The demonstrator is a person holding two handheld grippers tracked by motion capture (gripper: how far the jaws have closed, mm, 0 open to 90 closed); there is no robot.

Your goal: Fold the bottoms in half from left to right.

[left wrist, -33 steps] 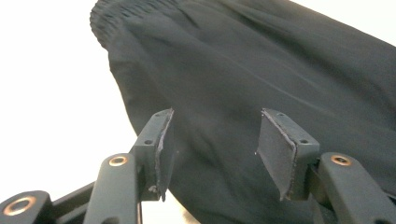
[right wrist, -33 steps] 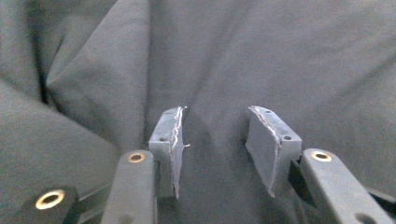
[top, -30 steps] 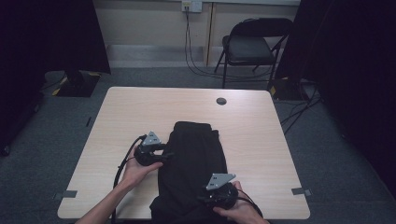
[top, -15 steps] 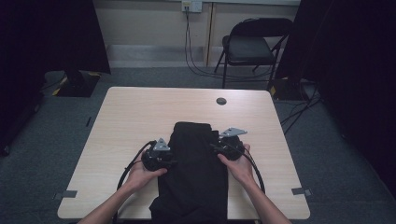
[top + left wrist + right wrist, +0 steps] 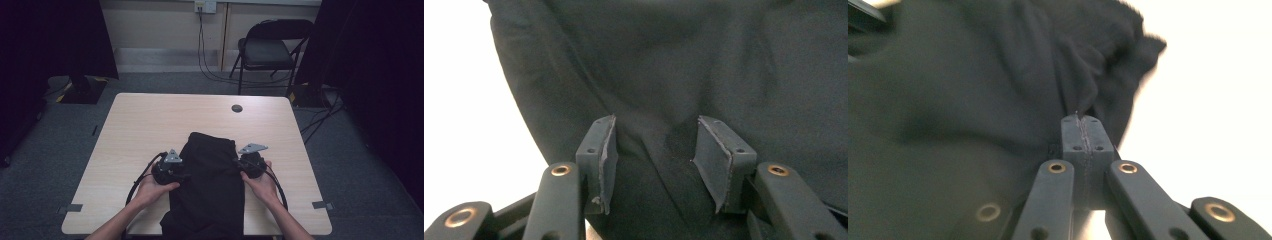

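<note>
right gripper (image 5: 239,165) jaws are pressing together at black garment (image 5: 210,190) right edge, pinch unclear; left gripper (image 5: 186,175), jaws closing then reopening, apart over cloth. garment's near end is running off table (image 5: 140,125).

I see matt black cloth (image 5: 210,185) on a smooth, pale, probably wood-laminate table (image 5: 150,125); gripper pads (image 5: 608,160) look rubbery.

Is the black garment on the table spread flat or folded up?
Folded: the black garment lies as a narrow strip, its near end hanging over the table edge.
</note>
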